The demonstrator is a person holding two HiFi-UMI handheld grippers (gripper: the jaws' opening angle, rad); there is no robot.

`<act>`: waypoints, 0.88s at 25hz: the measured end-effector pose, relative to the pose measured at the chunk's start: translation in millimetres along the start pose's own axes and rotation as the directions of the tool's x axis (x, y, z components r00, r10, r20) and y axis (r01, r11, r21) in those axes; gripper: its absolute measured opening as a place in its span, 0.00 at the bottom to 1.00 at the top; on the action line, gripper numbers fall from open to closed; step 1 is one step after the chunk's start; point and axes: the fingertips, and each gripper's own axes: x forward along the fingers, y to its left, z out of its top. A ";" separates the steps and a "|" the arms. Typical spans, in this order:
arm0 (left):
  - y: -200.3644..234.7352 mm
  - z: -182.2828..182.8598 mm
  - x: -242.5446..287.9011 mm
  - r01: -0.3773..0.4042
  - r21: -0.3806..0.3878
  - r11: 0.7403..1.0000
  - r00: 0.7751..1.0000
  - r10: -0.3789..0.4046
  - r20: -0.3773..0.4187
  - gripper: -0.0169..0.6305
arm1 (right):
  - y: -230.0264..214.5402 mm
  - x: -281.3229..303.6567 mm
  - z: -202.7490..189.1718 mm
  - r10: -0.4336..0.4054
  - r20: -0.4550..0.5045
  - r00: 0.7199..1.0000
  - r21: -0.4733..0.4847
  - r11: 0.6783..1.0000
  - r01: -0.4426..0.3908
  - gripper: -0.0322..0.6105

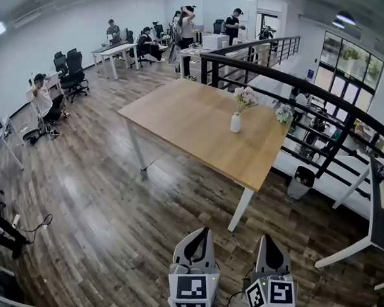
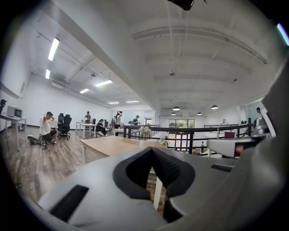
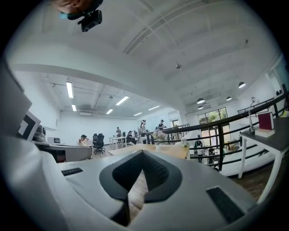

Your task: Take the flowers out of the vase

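A small white vase (image 1: 236, 123) with pale pink flowers (image 1: 245, 98) stands upright near the far right of a wooden table (image 1: 181, 120). A second bunch of white flowers (image 1: 284, 114) sits at the table's right edge. Both grippers hang over the floor well short of the table's near corner. The left gripper (image 1: 206, 231) and right gripper (image 1: 265, 238) point at the table side by side, jaws closed tip to tip with nothing between them. In the left gripper view the flowers (image 2: 145, 131) show far off above the left gripper (image 2: 151, 149). The right gripper view shows the flowers (image 3: 158, 135) beyond the right gripper (image 3: 142, 152).
A black railing (image 1: 299, 91) runs behind and right of the table, with a grey bin (image 1: 300, 183) below it. A white desk (image 1: 375, 213) stands at the right. A person (image 1: 42, 99) sits on the floor at left, and others work at desks at the back.
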 end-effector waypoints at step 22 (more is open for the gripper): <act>87.2 -15.9 80.1 -0.021 -0.034 0.999 0.999 0.020 -0.030 0.07 | 32.7 120.1 -20.2 0.008 -0.039 0.999 -0.038 0.999 -0.009 0.08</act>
